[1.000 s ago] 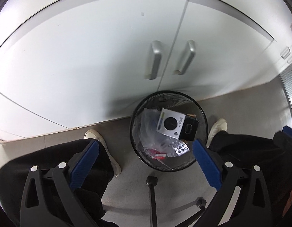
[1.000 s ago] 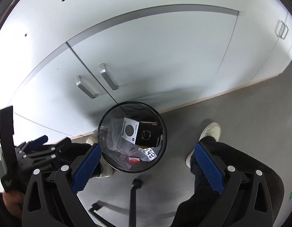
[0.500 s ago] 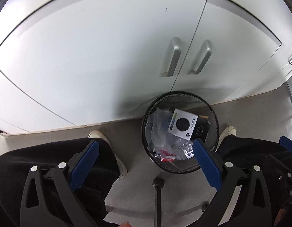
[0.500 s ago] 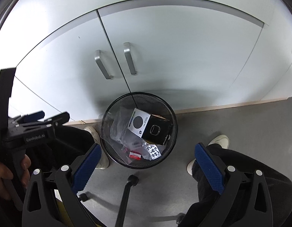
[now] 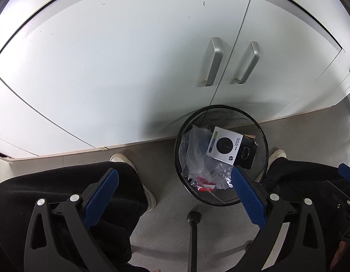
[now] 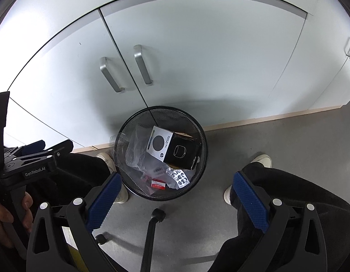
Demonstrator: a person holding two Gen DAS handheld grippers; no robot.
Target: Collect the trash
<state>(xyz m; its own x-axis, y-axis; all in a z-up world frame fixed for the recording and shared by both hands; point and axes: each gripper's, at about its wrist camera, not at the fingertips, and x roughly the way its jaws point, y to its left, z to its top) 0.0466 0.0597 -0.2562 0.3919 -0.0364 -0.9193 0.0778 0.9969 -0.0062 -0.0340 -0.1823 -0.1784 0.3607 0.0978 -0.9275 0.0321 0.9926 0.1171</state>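
Note:
A black wire-mesh bin (image 5: 264, 145) (image 6: 198, 133) stands on the grey floor against white cabinet doors. It holds a black and white box (image 5: 229, 149) (image 6: 172, 150), clear plastic bags (image 5: 195, 149) (image 6: 135, 147), a blister pack (image 6: 178, 176) and a red wrapper (image 5: 205, 187) (image 6: 158, 184). My left gripper (image 5: 175, 188) is open and empty, high above the floor, left of the bin. My right gripper (image 6: 175, 188) is open and empty above the bin's near rim. The left gripper also shows at the left of the right wrist view (image 6: 32, 161).
The person's black-trousered legs (image 5: 68, 195) (image 6: 295, 195) and white shoes (image 5: 120, 158) (image 6: 263, 159) flank the bin. A chair base arm with a caster (image 5: 193, 217) (image 6: 157, 215) lies on the floor in front of the bin. Cabinet handles (image 5: 213, 61) (image 6: 141, 64) sit above.
Both views have swung: the bin has slid right in the left wrist view and towards the centre in the right wrist view. Both grippers stay open and empty.

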